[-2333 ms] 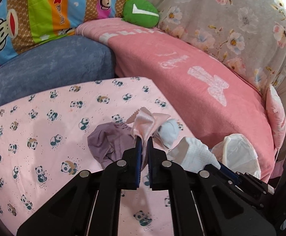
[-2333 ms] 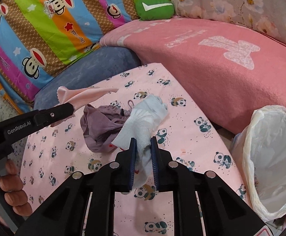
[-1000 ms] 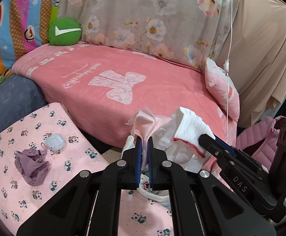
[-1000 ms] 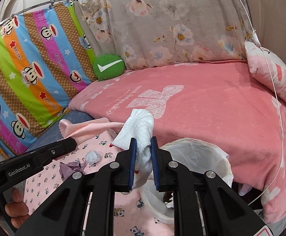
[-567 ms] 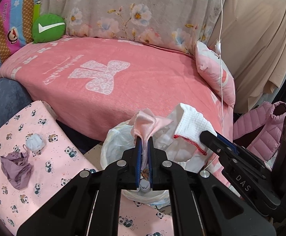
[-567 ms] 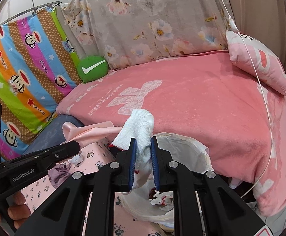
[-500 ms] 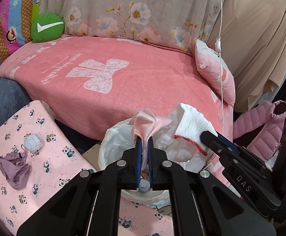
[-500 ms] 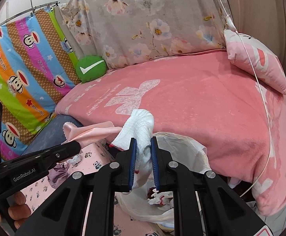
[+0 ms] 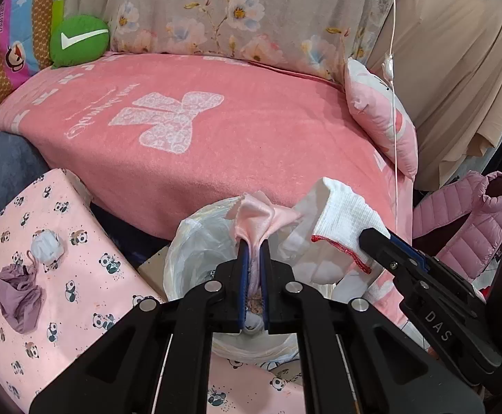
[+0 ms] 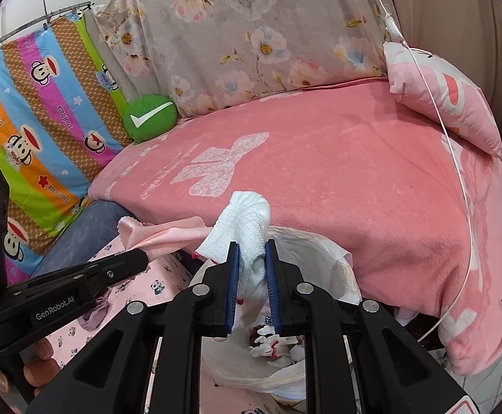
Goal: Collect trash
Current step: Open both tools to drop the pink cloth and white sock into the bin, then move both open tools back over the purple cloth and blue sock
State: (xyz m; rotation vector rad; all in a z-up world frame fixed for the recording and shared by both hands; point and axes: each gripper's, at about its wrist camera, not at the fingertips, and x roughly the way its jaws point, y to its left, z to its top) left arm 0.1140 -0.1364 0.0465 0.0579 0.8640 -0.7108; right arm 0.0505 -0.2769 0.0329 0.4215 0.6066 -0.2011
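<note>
Left wrist: left tool [image 9: 254, 258] clamps pink cloth [image 9: 261, 214] above the trash bag [image 9: 195, 252].

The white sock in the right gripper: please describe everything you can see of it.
The white sock is ribbed knit fabric, crumpled, with red stitching along its open edge. The right gripper is shut on its middle, blue pads pressing both sides. It hangs above the white plastic bag, beside the pink cloth but not clearly touching it.
</note>
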